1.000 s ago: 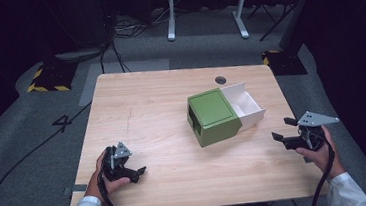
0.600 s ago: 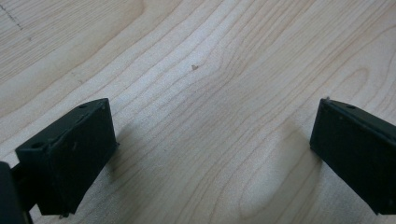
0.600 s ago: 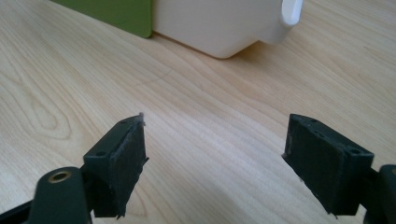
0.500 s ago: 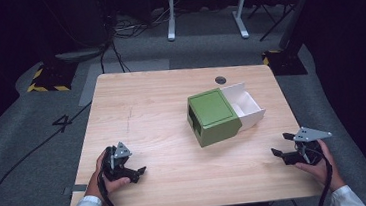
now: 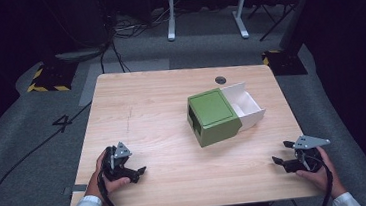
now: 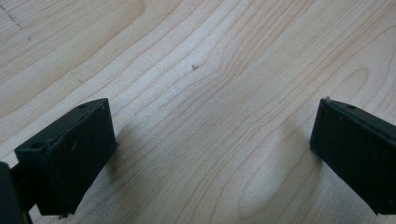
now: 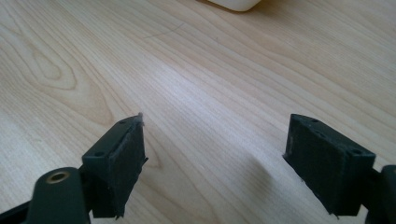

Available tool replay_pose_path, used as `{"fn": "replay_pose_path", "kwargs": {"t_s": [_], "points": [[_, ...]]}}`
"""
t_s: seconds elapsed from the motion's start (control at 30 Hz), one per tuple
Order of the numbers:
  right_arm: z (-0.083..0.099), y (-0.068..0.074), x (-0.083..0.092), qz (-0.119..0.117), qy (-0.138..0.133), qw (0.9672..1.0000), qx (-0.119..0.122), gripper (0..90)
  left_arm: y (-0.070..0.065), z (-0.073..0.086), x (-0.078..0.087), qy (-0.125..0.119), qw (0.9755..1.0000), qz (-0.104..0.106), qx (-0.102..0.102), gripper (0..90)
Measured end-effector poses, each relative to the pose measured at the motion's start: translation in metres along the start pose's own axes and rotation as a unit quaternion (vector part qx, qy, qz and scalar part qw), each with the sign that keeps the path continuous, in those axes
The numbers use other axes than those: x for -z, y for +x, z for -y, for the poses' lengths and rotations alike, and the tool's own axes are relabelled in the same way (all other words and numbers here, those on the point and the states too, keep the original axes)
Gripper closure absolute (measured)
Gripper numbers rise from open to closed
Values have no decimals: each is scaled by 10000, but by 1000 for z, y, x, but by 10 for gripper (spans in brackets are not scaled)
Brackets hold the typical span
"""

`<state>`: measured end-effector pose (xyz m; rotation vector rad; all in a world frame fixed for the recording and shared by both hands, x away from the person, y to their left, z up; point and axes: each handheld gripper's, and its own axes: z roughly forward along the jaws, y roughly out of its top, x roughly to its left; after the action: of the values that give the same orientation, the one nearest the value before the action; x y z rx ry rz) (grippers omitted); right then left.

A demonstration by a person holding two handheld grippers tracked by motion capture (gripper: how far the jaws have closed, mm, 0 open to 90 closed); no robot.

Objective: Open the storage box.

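While both grippers [image 5: 133,171] [image 5: 281,154] rest near the table [image 5: 146,111] front edge, fingers apart

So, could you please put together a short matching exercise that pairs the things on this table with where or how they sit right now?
Things:
1. green box
2. white drawer
3. left gripper
4. right gripper

Descriptions:
A. jaws open, near the table's front right corner
B. slid part way out of its sleeve, empty as far as can be seen
C. jaws open, near the table's front left corner
D. sits right of the table's middle, covering one end of the drawer

Pairs: 1-D, 2-B, 3-C, 4-A
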<state>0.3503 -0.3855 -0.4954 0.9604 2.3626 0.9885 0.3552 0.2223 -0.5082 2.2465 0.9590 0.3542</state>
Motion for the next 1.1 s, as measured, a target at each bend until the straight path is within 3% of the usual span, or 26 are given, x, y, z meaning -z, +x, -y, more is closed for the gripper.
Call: {"fn": "replay_pose_path", "kwargs": {"t_s": [0.23,0.33,0.5,1.1], "points": [[10,0,-1,27,41,9999,-115,189,0,0,0,-2,10000,-2,4,3],[17,-1,1,-42,-78,9995,-312,184,0,0,0,-2,10000,6,9,2],[18,-3,2,-96,-28,9988,-472,177,0,0,0,-4,10000,7,11,2],[18,-3,2,-66,-18,9987,-500,175,0,0,0,-3,10000,3,11,1]]}}
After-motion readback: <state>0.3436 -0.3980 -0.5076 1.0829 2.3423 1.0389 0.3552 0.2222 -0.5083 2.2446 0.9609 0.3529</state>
